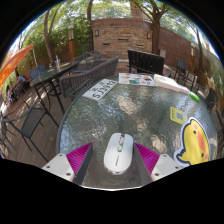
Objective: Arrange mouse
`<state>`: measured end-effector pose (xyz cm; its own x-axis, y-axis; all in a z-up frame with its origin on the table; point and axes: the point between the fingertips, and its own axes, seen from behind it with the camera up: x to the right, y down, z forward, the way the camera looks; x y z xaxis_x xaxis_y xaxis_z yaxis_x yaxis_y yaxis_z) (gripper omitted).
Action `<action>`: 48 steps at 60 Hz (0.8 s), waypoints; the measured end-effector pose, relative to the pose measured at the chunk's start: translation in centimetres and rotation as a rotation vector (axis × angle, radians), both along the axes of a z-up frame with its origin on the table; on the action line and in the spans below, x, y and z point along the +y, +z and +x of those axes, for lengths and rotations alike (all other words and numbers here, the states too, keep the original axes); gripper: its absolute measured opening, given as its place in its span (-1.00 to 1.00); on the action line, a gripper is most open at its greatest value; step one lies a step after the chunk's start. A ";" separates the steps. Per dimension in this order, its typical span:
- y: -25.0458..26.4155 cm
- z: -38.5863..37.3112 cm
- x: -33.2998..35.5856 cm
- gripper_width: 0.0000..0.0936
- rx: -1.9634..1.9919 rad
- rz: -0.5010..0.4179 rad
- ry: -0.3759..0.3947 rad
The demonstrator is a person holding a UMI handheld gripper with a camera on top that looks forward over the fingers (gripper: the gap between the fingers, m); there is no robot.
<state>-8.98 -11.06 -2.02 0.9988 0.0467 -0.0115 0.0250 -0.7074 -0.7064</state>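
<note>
A white computer mouse with a grey scroll wheel lies on a round glass table. It stands between my gripper's two magenta pads, the left pad and the right pad. A gap shows on each side of the mouse, so the fingers are open about it. The mouse rests on the table near its front edge and points away from me.
A yellow cartoon-shaped mat lies on the table to the right. A white card and papers lie farther back. Black metal chairs stand around the table on a patio, with trees behind.
</note>
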 end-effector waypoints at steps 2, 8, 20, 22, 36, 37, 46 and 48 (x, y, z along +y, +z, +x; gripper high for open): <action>-0.1 0.1 0.2 0.71 -0.015 -0.003 0.000; 0.0 -0.3 0.3 0.38 -0.017 0.002 0.012; 0.1 -0.2 0.2 -0.13 -0.035 -0.005 0.038; 0.1 -0.3 0.0 -0.16 -0.036 -0.009 0.051; 10.2 -1.1 0.9 -0.24 0.062 0.160 0.152; 11.6 -1.0 1.0 -0.24 0.075 0.181 0.161; 24.6 4.4 1.6 -0.26 0.152 0.394 0.179; 25.8 6.8 2.5 -0.26 0.147 0.417 0.166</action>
<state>-2.21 -8.57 23.80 0.9665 0.2368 -0.0989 -0.0079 -0.3577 -0.9338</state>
